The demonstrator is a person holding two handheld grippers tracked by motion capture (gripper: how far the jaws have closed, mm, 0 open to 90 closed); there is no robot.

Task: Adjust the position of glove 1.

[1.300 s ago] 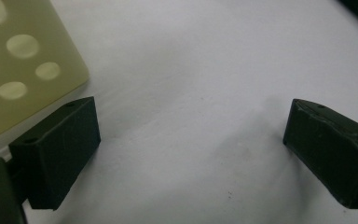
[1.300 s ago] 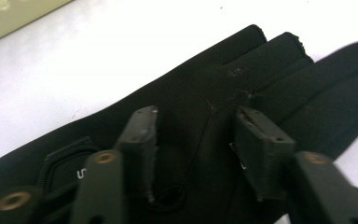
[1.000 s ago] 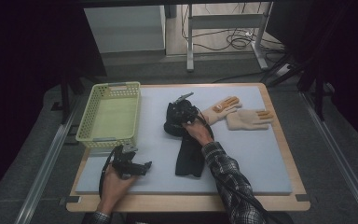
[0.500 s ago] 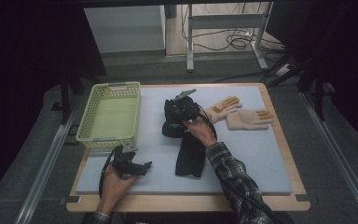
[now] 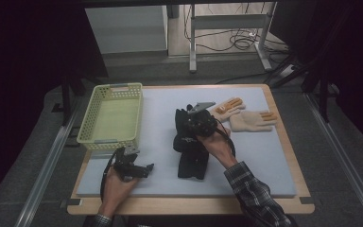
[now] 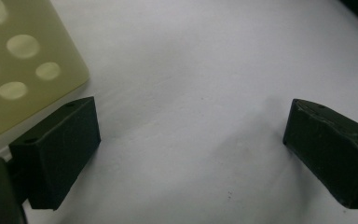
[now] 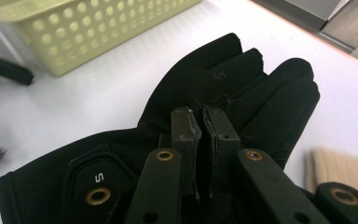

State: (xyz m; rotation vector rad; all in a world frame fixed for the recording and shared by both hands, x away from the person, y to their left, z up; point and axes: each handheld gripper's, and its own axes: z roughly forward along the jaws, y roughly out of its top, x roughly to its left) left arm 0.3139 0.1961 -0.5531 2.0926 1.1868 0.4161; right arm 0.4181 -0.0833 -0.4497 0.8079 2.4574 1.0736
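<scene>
The right hand-held gripper point(image 7: 201, 154) has its jaws clamped on the fabric of a black glove point(image 7: 242, 88), gripping it near the middle of the worktop point(image 5: 264, 156), between the pale green basket point(image 5: 111, 118) and two tan gloves point(image 5: 250, 120). The glove's cuff end trails down onto the grey mat. The left hand-held gripper point(image 6: 191, 154) rests near the basket's front corner, jaws wide apart with nothing between them.

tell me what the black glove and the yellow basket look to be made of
Black glove: looks like matte knit or synthetic fabric, with lint on its surface and a raised, rubbery-looking patch near the cuff. Yellow basket: looks like moulded plastic, slightly glossy, its walls punched with even rows of round holes.
</scene>
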